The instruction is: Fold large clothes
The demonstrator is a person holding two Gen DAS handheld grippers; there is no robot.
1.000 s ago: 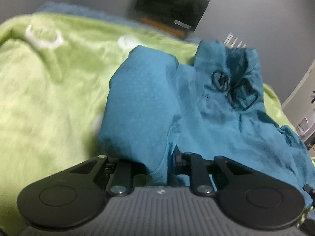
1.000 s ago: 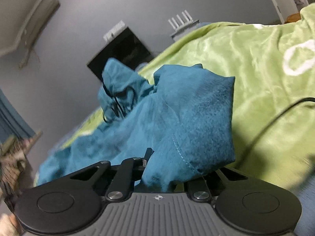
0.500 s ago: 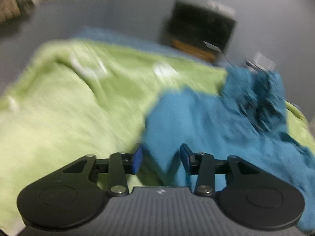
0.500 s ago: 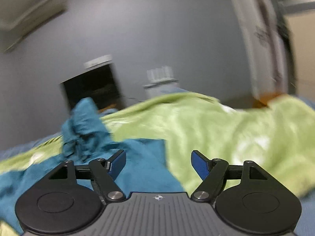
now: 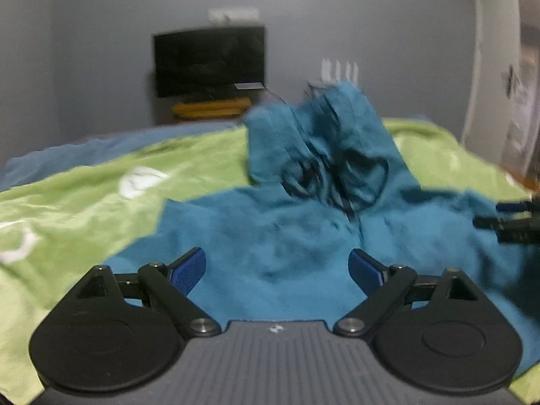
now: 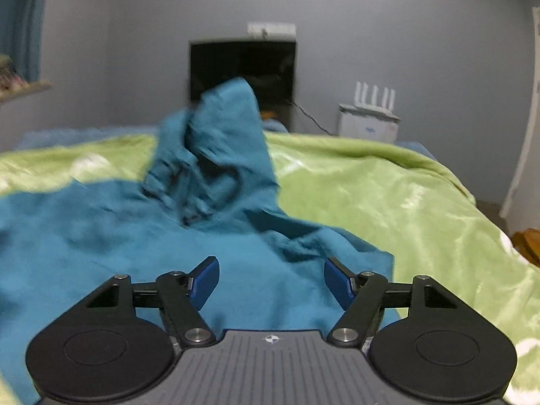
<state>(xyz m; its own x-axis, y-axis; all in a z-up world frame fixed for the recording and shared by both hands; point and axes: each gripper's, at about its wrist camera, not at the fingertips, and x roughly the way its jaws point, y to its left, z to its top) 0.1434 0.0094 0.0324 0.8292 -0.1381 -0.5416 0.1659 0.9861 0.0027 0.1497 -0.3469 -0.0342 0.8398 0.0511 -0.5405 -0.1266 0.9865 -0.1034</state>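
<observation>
Hoodie (image 5: 270, 243) lies beyond both grippers' spread fingers (image 6: 202, 281).

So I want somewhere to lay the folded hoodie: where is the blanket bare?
Bare green blanket lies right of the hoodie, out to the bed's far edge by the router. A second bare patch lies left of the hoodie, up to the blue sheet. The middle is crowded: the hoodie spreads there, hood humped up.

Green blanket (image 6: 388, 195), black TV (image 5: 209, 60), white router (image 6: 369, 118).
</observation>
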